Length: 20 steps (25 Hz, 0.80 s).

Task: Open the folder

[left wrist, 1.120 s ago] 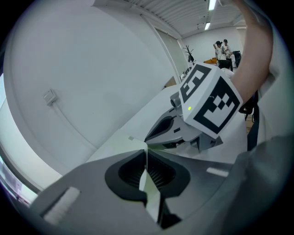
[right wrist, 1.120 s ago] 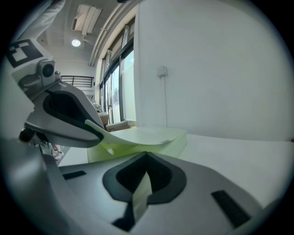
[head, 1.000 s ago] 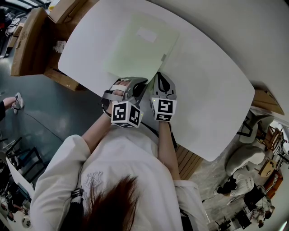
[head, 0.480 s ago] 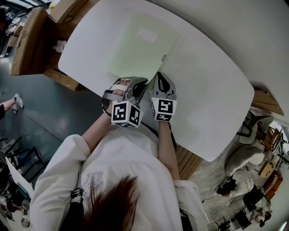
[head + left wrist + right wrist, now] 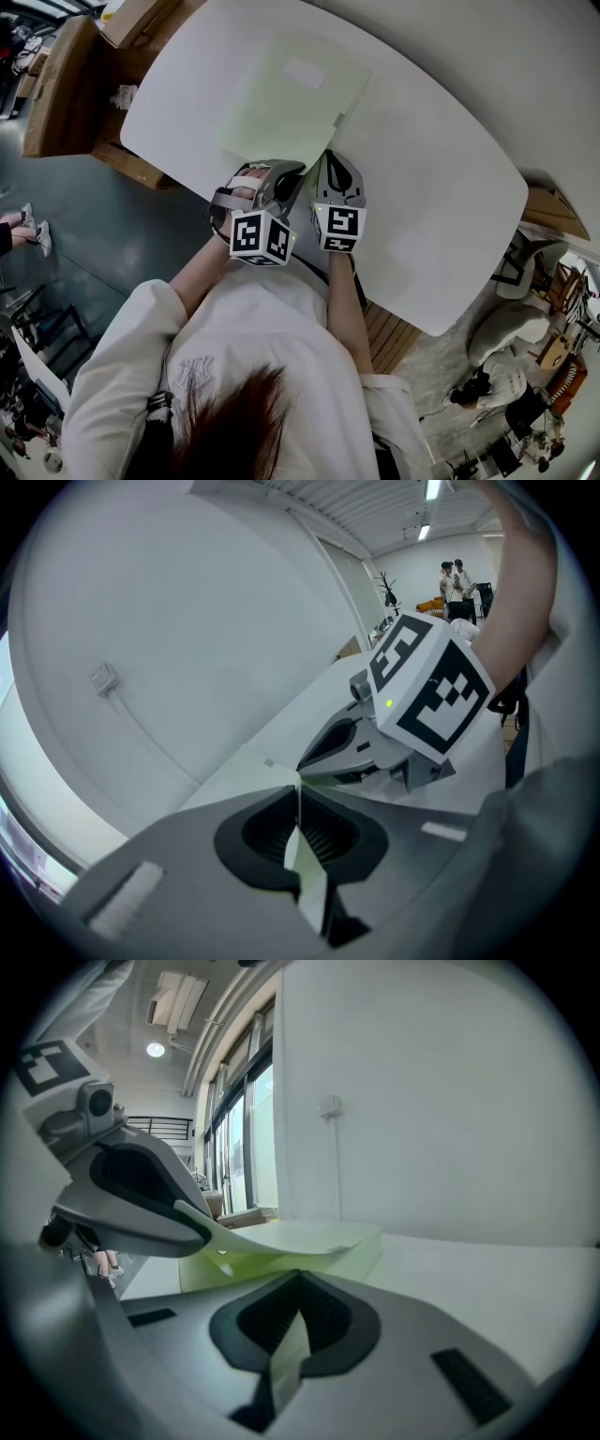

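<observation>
A pale green folder (image 5: 295,94) is seen lying on the white table (image 5: 441,206), with one corner turned toward the person. Both grippers are set side by side at that corner. The left gripper (image 5: 298,829) is clamped on a thin green sheet, judged to be the top cover; in the right gripper view that sheet is seen curling up off the folder into the left jaws. The right gripper (image 5: 296,1324) is likewise pinched shut on a thin green edge, judged to be the lower leaf, and is kept low near the table. A narrow wedge of gap is shown between the two sheets at the near corner only; further back the cover is seen resting down on the rest. Progress is judged early. Both leaves are gripped and parted at one corner, but the cover is not yet swung over. Left to do: the top cover is to be raised and laid back while the lower leaf is held down.
</observation>
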Available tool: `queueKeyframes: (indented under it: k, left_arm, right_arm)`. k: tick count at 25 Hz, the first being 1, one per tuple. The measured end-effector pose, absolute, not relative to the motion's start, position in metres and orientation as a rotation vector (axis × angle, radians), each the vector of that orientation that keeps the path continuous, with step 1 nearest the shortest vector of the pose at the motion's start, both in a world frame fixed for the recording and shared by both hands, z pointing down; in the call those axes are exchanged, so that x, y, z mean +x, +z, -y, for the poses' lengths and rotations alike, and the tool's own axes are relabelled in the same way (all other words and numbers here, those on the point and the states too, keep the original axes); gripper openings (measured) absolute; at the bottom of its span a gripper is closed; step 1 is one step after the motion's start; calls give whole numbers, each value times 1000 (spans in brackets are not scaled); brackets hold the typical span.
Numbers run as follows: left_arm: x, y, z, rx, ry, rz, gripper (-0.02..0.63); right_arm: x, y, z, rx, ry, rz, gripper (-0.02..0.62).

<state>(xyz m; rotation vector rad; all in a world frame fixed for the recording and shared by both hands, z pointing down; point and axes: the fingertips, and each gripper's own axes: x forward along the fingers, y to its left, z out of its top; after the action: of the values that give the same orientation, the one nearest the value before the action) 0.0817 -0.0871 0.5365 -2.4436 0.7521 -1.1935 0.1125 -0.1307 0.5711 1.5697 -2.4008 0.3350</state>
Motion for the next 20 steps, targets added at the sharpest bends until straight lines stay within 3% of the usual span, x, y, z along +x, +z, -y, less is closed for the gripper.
queueKeyframes:
  k: [20]
  left_arm:
    - [83, 524, 83, -2417, -1145, -772, 14]
  right_arm:
    - [114, 570, 128, 1569, 327, 2406, 6]
